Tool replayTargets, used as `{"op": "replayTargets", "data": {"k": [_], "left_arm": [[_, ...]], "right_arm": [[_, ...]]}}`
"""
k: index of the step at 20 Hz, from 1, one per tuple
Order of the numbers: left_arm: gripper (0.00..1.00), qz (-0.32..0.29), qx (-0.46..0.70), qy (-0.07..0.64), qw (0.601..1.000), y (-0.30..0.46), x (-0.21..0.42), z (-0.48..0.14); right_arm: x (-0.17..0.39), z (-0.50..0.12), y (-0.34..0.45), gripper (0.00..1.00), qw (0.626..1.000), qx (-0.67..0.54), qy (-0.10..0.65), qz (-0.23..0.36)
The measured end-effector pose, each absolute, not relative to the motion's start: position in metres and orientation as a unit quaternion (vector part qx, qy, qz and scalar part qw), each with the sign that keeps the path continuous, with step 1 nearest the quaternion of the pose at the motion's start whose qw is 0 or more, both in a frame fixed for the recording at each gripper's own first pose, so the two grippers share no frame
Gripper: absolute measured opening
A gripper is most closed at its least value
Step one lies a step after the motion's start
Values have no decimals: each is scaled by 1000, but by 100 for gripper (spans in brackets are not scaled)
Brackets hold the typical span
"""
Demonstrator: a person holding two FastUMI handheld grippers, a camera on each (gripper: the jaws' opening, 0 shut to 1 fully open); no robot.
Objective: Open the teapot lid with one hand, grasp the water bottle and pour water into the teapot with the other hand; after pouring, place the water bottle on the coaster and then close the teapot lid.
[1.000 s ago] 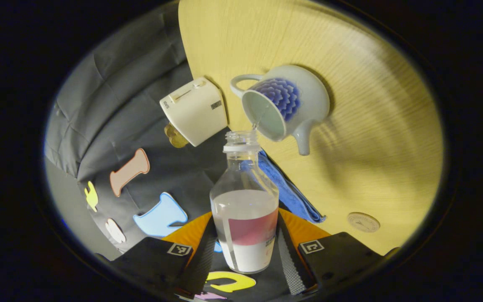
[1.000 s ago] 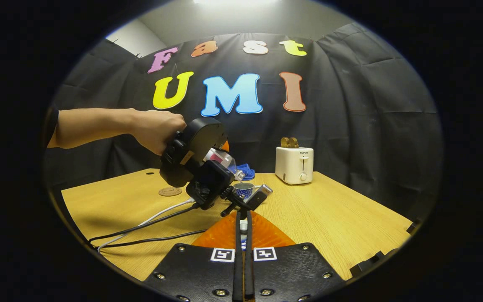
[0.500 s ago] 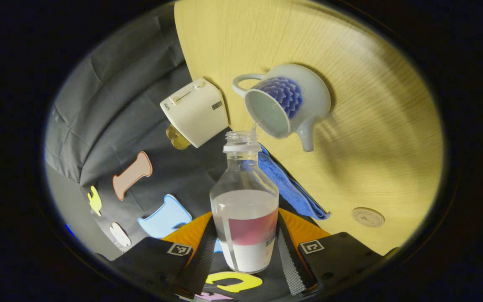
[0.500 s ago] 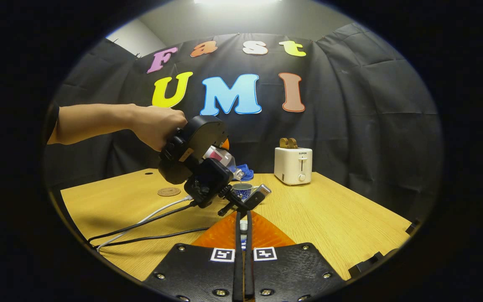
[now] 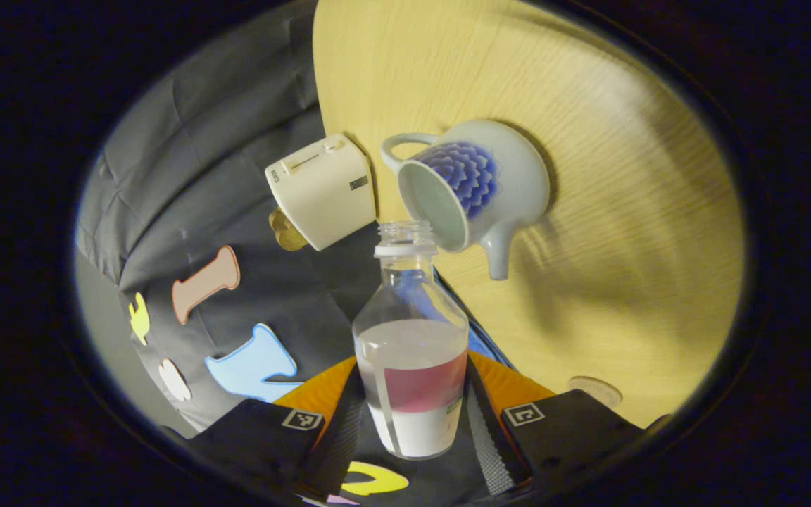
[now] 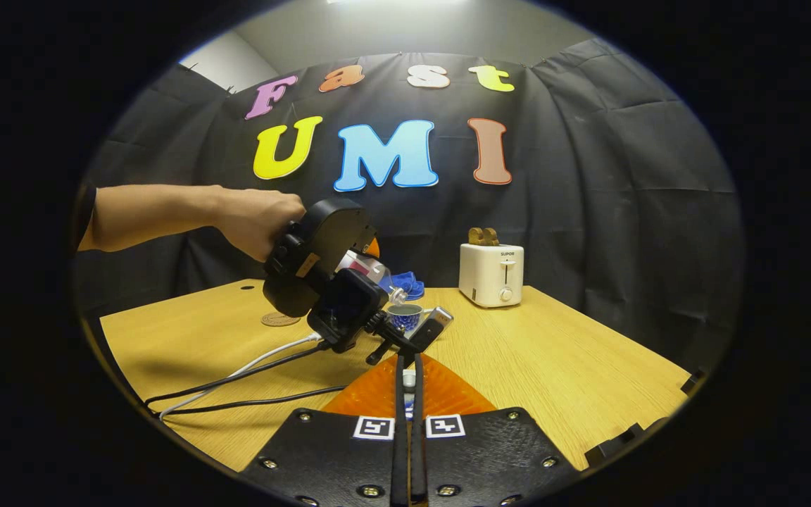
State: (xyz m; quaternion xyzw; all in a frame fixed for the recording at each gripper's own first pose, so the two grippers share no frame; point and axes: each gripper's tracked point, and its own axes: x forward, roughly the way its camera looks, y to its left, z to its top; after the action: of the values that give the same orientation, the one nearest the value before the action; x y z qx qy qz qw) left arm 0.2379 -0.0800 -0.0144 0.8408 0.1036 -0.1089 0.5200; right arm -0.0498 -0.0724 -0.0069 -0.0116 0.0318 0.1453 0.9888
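1 water bottle between left gripper fingers.

Lit from overhead; bright glare at the top edge of the right gripper view. Left gripper view dimmer, with a soft shadow beside the teapot on the worktop. Strong fisheye bending and darkening toward edges. Focus mostly sharp.

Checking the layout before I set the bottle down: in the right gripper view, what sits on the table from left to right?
Coaster → left gripper holding the tilted water bottle → teapot → toaster.
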Motion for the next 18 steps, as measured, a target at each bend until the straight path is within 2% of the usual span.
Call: {"op": "replayTargets", "data": {"k": [3,8,13,18], "left_arm": [[86,-116,808,97,569,-78,237,-22],[86,-116,710,80,690,-68,229,-21],[86,-86,558,96,820,-18,217,-24],[86,-40,399,77,913,17,210,-7]], "right_arm": [[-50,-3,-72,2,989,-13,27,144],[-53,11,-70,2,990,-9,10,141],[-46,25,-57,2,988,-16,-5,153],[-16,34,-35,2,986,-13,-7,165]]}}
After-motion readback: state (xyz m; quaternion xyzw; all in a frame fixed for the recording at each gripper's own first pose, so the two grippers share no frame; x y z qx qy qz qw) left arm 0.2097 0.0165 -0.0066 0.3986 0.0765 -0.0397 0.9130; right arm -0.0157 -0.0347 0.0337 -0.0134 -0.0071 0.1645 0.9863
